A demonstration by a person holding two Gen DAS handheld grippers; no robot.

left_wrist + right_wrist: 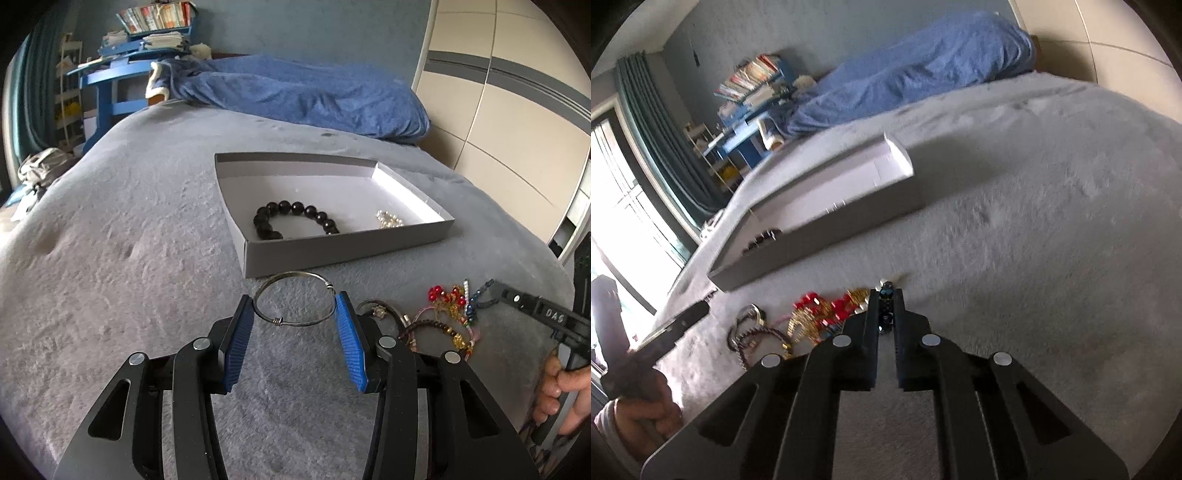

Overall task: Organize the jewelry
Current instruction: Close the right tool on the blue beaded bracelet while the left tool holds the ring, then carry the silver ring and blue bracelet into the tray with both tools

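A grey shallow box [343, 251] lies on the grey bed cover, with a black bead bracelet [291, 219] and a small pearl piece [388, 218] inside. My left gripper [294, 301] holds a thin silver wire bangle [295, 300] between its blue pads, just in front of the box. A pile of jewelry [443, 317] lies to the right: red beads, gold chain, brown bead bracelet. My right gripper [886, 295] is shut on a dark blue bead strand [886, 306] at the pile's edge [820, 314]. The box [827, 236] lies behind it.
A blue blanket [306, 92] is bunched at the head of the bed. A blue desk with books [129, 59] stands at the far left. A beige wardrobe [517, 110] runs along the right. The person's hand [565, 387] holds the right gripper.
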